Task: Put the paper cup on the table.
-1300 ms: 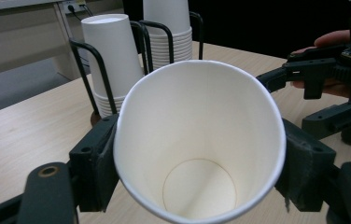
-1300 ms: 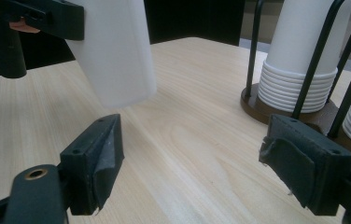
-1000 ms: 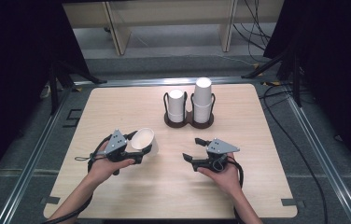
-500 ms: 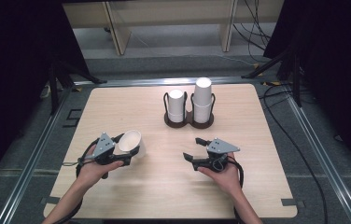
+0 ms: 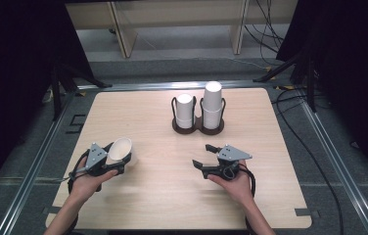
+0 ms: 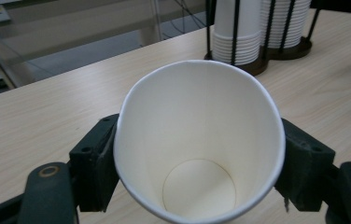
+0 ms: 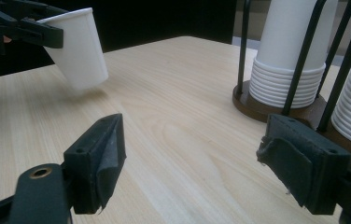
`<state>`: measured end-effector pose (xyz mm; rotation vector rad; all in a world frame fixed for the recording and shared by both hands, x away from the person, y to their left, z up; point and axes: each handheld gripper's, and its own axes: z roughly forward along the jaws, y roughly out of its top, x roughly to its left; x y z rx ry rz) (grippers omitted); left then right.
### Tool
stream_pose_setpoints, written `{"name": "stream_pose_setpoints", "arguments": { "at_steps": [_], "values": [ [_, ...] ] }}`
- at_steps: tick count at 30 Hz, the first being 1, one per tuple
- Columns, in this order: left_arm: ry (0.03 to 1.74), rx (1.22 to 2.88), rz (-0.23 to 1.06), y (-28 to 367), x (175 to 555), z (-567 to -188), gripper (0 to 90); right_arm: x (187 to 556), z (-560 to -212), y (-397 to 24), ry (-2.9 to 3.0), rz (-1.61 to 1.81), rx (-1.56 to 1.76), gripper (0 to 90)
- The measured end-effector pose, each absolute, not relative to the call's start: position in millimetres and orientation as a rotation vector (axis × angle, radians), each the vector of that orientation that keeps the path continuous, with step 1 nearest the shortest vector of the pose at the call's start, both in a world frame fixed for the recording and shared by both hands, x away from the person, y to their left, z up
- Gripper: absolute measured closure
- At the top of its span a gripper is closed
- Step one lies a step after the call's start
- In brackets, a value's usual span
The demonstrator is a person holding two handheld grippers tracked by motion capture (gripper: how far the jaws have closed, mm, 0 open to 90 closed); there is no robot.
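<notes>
My left gripper [image 5: 120,157] is shut on a white paper cup [image 5: 122,148] over the table's front left. The cup is tilted, its mouth toward the gripper's camera. In the left gripper view the black pads [image 6: 96,161] press both sides of the cup [image 6: 197,154] just below its rim, and the cup is empty inside. My right gripper [image 5: 201,155] rests at the front right, open, with nothing between its jaws [image 7: 194,158]. The right gripper view shows the held cup [image 7: 78,51] hanging a little above the wood at the far left.
A dark wire rack [image 5: 197,128] at the table's back middle holds two stacks of white cups, a shorter one [image 5: 185,110] and a taller one [image 5: 212,103]. Bare wooden table [image 5: 172,205] lies between the two grippers. Cables and shelving stand beyond the far edge.
My left gripper has carried the cup leftward and slightly down toward the front left corner. The right gripper has stayed where it was.
</notes>
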<state>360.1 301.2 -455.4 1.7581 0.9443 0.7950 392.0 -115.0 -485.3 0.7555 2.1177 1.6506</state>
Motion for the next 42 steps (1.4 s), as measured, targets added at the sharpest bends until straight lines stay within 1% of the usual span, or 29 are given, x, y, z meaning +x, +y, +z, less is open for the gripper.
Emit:
{"name": "stream_pose_setpoints", "arguments": {
  "at_steps": [4,11,22,32,42],
  "values": [
    [0.982,1.743,0.812,307.4,357.6,-459.0,25.4,391.7,-485.9,-115.0,2.121,1.649,0.765,21.8],
    [1.034,1.771,0.832,318.1,355.2,-463.1,25.2,392.3,-486.4,-114.5,2.116,1.664,0.762,21.9],
    [1.092,1.769,0.863,322.4,355.3,-468.6,24.5,391.5,-486.9,-113.1,2.128,1.680,0.787,21.9],
    [1.094,1.804,0.867,320.0,359.7,-467.0,23.0,391.4,-485.8,-114.5,2.124,1.657,0.782,22.0],
    [1.092,1.804,0.864,320.4,363.5,-468.5,20.5,392.8,-486.3,-115.0,2.111,1.653,0.774,21.1]
  ]
}}
